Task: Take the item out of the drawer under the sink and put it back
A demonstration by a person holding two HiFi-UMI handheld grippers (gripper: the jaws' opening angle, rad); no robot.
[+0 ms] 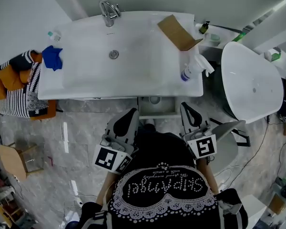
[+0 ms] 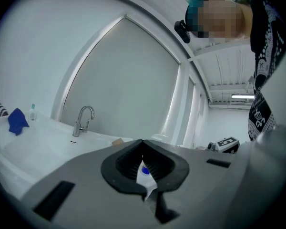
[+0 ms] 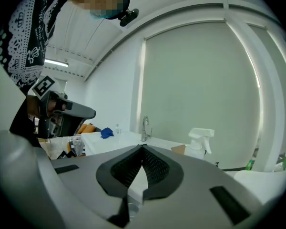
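Drawer under the sink counter stands open, and a small round item lies inside. Left gripper and right gripper have jaws together with nothing clamped. Both are near the person, short of the drawer. Judgement: removal pending or already reversed, undetermined. Drawer not yet closed.

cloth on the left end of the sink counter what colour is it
Blue. The cloth shows best in the head view.

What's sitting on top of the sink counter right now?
A blue cloth and small bottle at left, the faucet at the back, a cardboard piece and spray bottle at right. Whatever lies under the cardboard is covered.
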